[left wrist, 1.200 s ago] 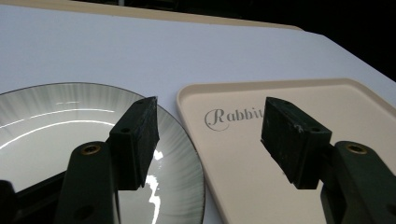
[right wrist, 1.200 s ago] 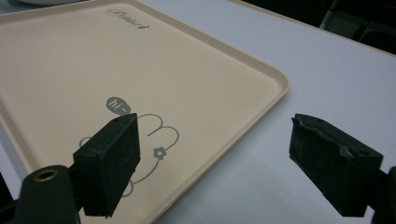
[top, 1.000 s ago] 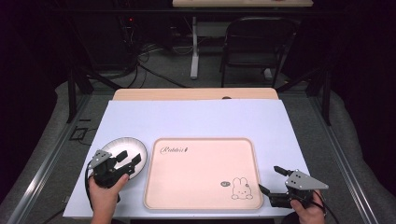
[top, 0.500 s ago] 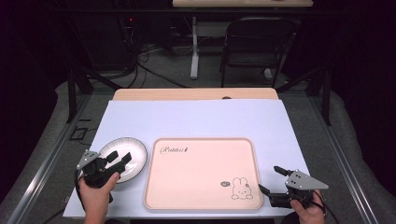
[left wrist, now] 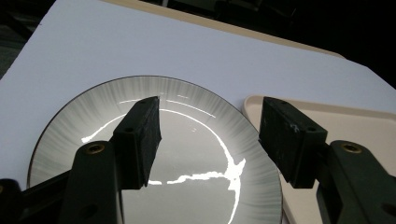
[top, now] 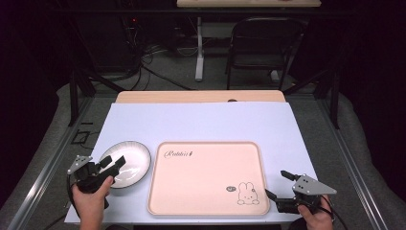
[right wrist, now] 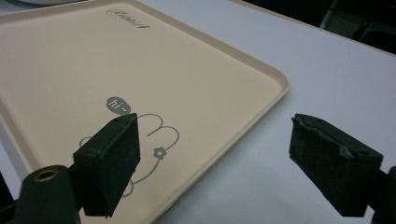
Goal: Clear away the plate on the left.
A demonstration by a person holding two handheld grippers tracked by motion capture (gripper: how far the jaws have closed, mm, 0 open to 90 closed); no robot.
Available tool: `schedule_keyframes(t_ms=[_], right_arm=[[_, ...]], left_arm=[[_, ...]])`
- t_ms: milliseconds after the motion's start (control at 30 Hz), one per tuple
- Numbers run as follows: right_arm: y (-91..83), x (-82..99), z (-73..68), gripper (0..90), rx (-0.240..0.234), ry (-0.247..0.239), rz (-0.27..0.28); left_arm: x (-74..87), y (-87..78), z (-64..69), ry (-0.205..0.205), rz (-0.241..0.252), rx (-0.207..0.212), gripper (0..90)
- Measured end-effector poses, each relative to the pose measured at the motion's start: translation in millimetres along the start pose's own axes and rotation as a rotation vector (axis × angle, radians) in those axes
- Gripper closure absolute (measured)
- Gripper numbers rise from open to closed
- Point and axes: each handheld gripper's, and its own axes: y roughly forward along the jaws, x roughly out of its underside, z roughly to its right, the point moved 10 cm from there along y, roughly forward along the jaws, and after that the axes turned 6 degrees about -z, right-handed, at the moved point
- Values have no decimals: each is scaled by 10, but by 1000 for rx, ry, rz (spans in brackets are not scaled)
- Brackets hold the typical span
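Note:
A grey glazed plate [top: 125, 162] lies on the white sheet at the front left, just left of a beige tray [top: 206, 175] printed with a rabbit. My left gripper [top: 111, 163] hovers open over the plate's near-left part; in the left gripper view its jaws stand wide apart above the plate [left wrist: 187, 140], with nothing between them. My right gripper [top: 280, 184] is open at the tray's front right corner. In the right gripper view one jaw is over the tray [right wrist: 93, 56] near the rabbit drawing and the other over the white sheet.
The white sheet [top: 201, 122] covers most of the wooden table [top: 201, 96]. A dark folding chair [top: 261, 45] and a table leg [top: 199, 48] stand on the floor beyond the far edge. Metal rails run along both sides.
My left gripper has drawn back toward the front left, off the plate's middle to its near-left rim. The right gripper has stayed in place.

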Motion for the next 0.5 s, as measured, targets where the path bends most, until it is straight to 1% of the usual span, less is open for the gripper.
schedule_keyframes(t_ms=[67,167,200,300,333,367,400,433,467,500], right_arm=[[0,0,0,157,0,-1,0],[-1,0,-1,157,0,-1,0],[0,0,1,157,0,0,0],[1,0,0,157,1,-1,0],[1,0,0,157,1,-1,0],[1,0,0,157,1,-1,0],[2,1,1,157,0,0,-1],[2,1,1,157,0,0,-1],[2,1,1,157,0,0,-2],[4,1,1,157,1,-1,-2]], left_arm=[[7,-8,-37,-14,-12,-3,387],[7,-19,-84,-27,-17,-10,389],[0,-30,-119,-34,-13,-18,389],[-9,-45,-157,-45,-9,-26,384],[-14,-62,-205,-54,-8,-37,383],[-14,-62,-205,-54,-8,-37,370],[-13,-73,-258,-66,-11,-47,366],[-13,-73,-258,-66,-11,-47,366],[-12,-78,-282,-75,-11,-51,366],[-5,-83,-334,-83,-16,-55,374]])
